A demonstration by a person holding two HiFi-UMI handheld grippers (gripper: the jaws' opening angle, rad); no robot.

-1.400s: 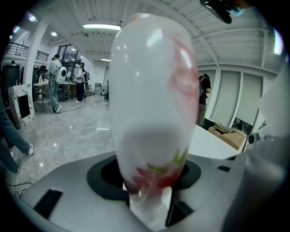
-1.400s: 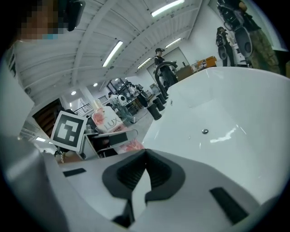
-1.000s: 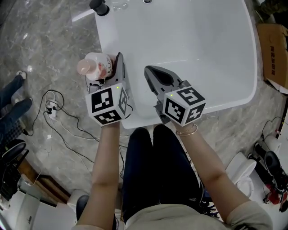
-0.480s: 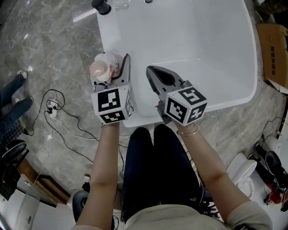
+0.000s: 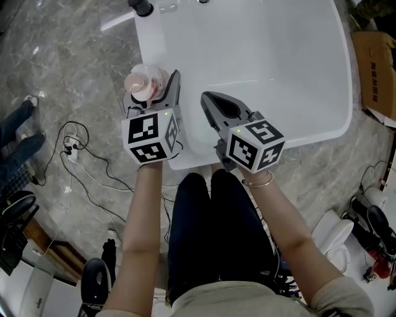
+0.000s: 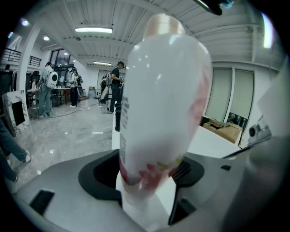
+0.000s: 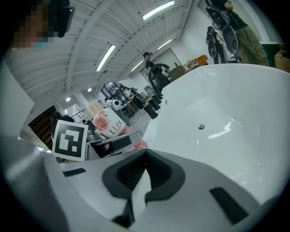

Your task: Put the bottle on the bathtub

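Note:
A white bottle (image 5: 143,83) with a pink cap and pink flower print stands upright on the left rim of the white bathtub (image 5: 266,56). My left gripper (image 5: 153,93) has its jaws on either side of the bottle's lower part. They have just been opening and now stand wide. In the left gripper view the bottle (image 6: 163,90) fills the middle, its base on the white rim between the jaws of the left gripper (image 6: 149,181). My right gripper (image 5: 208,99) hovers over the near rim, shut and empty. The right gripper view shows the bottle (image 7: 106,124) to the left.
A black tap (image 5: 139,7) stands at the tub's far left corner. Cables (image 5: 80,155) lie on the marble floor to the left, and a cardboard box (image 5: 374,68) sits to the right of the tub. People (image 6: 115,86) stand far off in the room.
The left gripper carried the bottle a little right and away, onto the tub's rim, and its jaws have spread. The right gripper has hardly moved.

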